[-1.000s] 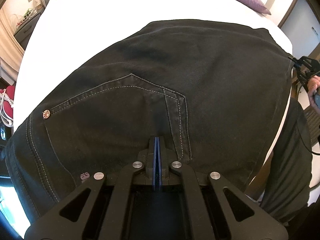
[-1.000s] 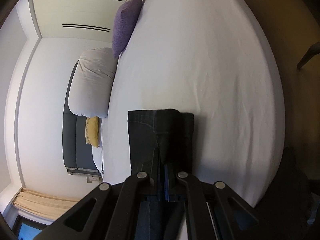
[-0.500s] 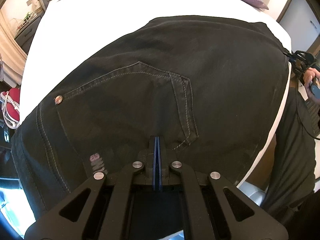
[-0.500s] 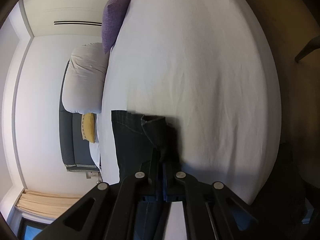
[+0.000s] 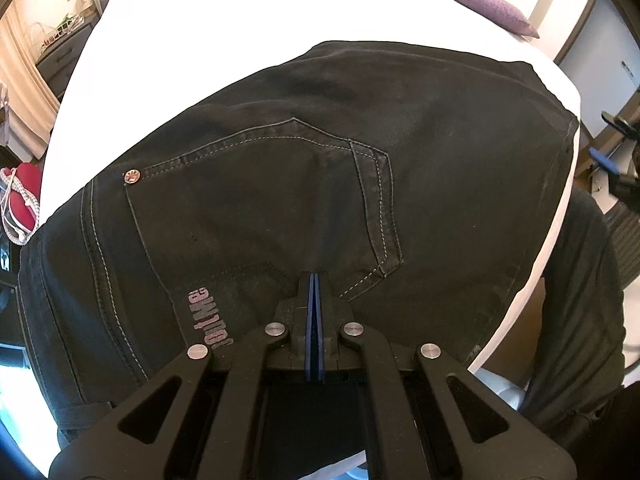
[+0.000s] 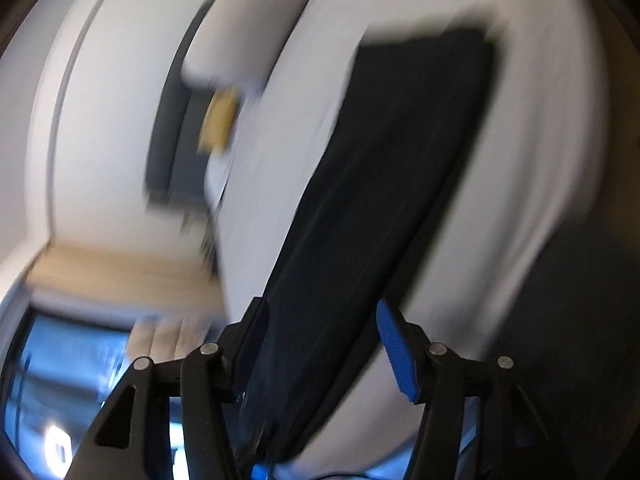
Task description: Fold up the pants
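Black jeans [image 5: 320,168] fill the frame's centre on the white bed [image 5: 248,28]. Left gripper [image 5: 313,280] clamps the seat; right gripper [image 6: 324,336] gapes, leg released. Next: regrasp, fold.

The left wrist view is sharp and evenly lit. The white bed sheet [image 5: 224,36] is overexposed, almost featureless, while the black pants [image 5: 320,184] stay dark, with only pale stitching readable. Blue-white glare burns at the lower left corner. Fisheye bending curves the bed's edges, and a dark rim vignettes the corners. The right wrist view is heavily smeared by motion blur: pants [image 6: 392,184], pillows and wall streak diagonally. A blue window glow [image 6: 76,356] sits at lower left.
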A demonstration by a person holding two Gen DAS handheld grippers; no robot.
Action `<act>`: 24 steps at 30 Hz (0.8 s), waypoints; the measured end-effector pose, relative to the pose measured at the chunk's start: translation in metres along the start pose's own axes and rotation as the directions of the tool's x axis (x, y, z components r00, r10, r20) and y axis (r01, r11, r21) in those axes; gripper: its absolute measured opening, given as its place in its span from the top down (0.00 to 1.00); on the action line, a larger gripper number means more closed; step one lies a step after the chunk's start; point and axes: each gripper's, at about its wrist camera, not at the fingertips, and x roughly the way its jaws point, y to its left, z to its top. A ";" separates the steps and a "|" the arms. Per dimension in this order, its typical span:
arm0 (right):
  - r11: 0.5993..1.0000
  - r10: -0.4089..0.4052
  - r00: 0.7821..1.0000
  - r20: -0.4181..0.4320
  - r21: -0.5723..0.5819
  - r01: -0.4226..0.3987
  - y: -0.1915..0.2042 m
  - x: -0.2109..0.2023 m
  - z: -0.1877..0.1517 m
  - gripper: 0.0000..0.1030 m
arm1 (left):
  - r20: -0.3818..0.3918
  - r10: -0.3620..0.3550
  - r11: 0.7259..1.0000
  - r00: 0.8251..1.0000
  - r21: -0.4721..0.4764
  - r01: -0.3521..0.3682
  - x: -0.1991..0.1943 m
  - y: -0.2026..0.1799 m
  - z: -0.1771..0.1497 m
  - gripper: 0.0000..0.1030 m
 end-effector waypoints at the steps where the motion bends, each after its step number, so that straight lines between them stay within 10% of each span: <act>1: 1.000 0.020 0.999 -0.050 0.014 -0.019 0.003 0.017 -0.012 0.41 | 0.002 -0.003 1.000 1.000 -0.003 0.003 -0.001 0.002 -0.001 1.00; 6: 0.998 0.029 0.977 -0.213 0.067 -0.015 0.004 0.082 -0.056 0.43 | 0.013 -0.011 1.000 1.000 -0.006 0.011 -0.009 0.009 -0.008 1.00; 18: 0.993 0.037 0.955 -0.295 0.119 -0.002 0.005 0.134 -0.071 0.52 | 0.029 -0.033 0.999 0.999 -0.026 0.034 -0.013 0.020 -0.014 1.00; 22: 0.996 0.016 0.938 -0.347 0.090 0.017 0.009 0.152 -0.083 0.94 | 0.026 -0.029 0.999 0.999 -0.022 0.030 -0.013 0.017 -0.013 1.00; 24: 0.997 0.001 0.940 -0.340 0.073 0.025 0.008 0.151 -0.086 0.95 | 0.023 -0.028 0.999 0.999 -0.017 0.028 -0.013 0.016 -0.013 1.00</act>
